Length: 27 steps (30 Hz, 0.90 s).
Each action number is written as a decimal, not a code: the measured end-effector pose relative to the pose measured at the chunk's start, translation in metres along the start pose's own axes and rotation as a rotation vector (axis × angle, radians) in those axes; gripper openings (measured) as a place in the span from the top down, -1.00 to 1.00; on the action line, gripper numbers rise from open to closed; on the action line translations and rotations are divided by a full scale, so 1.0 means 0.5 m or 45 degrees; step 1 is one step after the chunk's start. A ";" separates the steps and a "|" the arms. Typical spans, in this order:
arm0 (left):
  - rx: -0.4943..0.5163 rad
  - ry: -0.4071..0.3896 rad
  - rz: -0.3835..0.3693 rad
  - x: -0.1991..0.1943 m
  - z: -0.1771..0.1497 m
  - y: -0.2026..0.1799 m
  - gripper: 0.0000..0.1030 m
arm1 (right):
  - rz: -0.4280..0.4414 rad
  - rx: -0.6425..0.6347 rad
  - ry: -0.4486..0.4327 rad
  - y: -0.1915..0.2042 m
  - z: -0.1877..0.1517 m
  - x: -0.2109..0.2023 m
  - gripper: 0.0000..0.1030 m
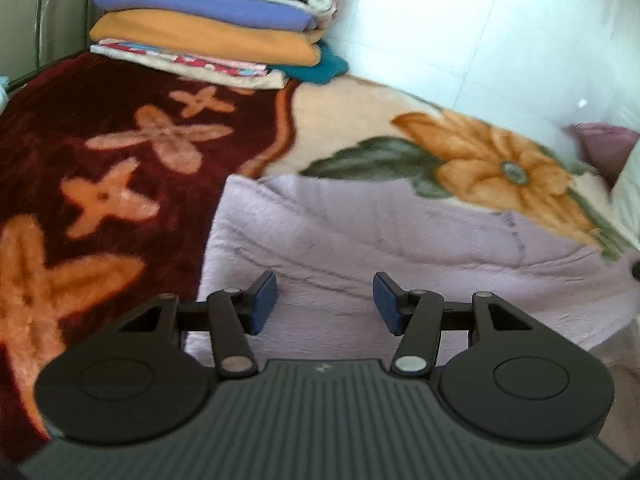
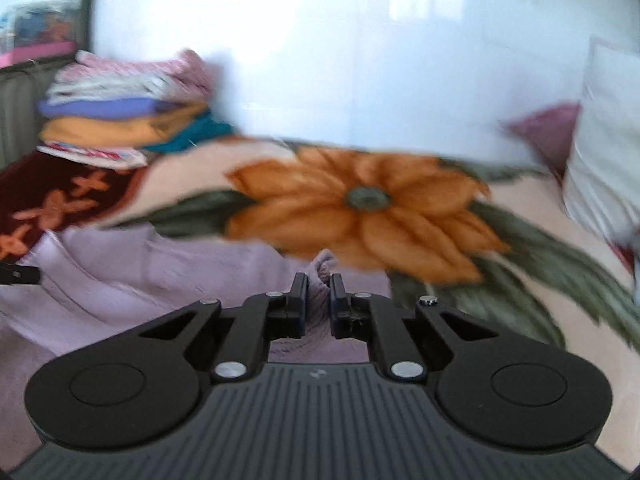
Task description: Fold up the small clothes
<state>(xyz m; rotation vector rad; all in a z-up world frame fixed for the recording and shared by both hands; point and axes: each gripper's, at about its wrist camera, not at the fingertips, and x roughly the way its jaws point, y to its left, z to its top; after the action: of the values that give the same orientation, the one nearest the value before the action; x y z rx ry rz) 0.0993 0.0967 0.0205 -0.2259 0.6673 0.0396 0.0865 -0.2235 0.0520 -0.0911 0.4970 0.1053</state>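
A lilac fleece garment [image 1: 400, 248] lies spread on a floral plush blanket [image 1: 120, 160], with its long axis running left to right across the near part of the bed. At the far left, a stack of folded clothes [image 1: 216, 20] sits on the blanket against the wall.

The right gripper [image 2: 319, 300] has its jaws drawn narrow and pinched on a bunched fold of the lilac cloth, a small tuft of which pokes up just beyond the fingertips. That pinch sits at the garment's right edge, where the lilac fabric gives way to the big orange flower [image 2: 360, 208] printed on the blanket.

The left gripper [image 1: 325, 300] hangs over the garment's left half with its blue pads [image 1: 264, 304] standing wide apart and nothing between them; the cloth lies flat beneath and ahead of the fingers.

Judged from this, the right hand is the one placed to carry its edge leftward over the body of the garment, while the left, nearer the left edge, could pin or take that side.
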 end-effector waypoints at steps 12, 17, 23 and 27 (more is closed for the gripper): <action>0.157 0.011 0.052 -0.010 -0.013 -0.021 -0.08 | -0.080 0.116 0.137 -0.023 -0.083 0.024 0.69; 0.131 0.049 -0.021 -0.038 -0.018 -0.024 -0.08 | 0.067 0.140 0.073 -0.022 -0.035 0.000 -0.02; 0.149 0.063 -0.069 -0.065 -0.032 -0.045 -0.08 | 0.293 -0.049 0.178 0.049 0.015 0.061 -0.02; 0.164 0.071 -0.110 -0.075 -0.038 -0.055 -0.08 | 0.398 -0.142 0.228 0.098 0.025 0.111 -0.02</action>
<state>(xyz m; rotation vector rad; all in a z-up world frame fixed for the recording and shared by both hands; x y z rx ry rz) 0.0614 0.0669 0.0347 -0.1318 0.7125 -0.0929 0.1348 -0.1691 0.0333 -0.1323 0.6820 0.4340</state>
